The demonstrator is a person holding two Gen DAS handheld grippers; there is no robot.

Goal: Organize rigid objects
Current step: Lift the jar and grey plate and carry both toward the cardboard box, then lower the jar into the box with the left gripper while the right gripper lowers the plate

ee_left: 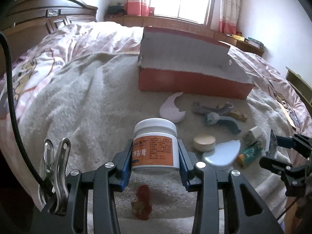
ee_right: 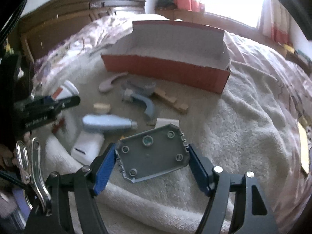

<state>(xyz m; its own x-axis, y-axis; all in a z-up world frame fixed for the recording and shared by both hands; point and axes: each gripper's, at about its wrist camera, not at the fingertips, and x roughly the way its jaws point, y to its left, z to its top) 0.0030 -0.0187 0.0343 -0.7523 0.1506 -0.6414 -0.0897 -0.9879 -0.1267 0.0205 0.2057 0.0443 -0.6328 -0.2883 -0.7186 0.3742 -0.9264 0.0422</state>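
Carrying the jar clamped in the left gripper and the plate pinched in the right gripper, keep both level over the box.

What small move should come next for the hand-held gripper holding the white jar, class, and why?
Probably carry it forward over the near wall of the open red cardboard box. The left hand-held gripper is already shut on the white plastic jar with an orange label, lifted off the cream fleece blanket, and the box stands straight ahead with its interior apparently bare.
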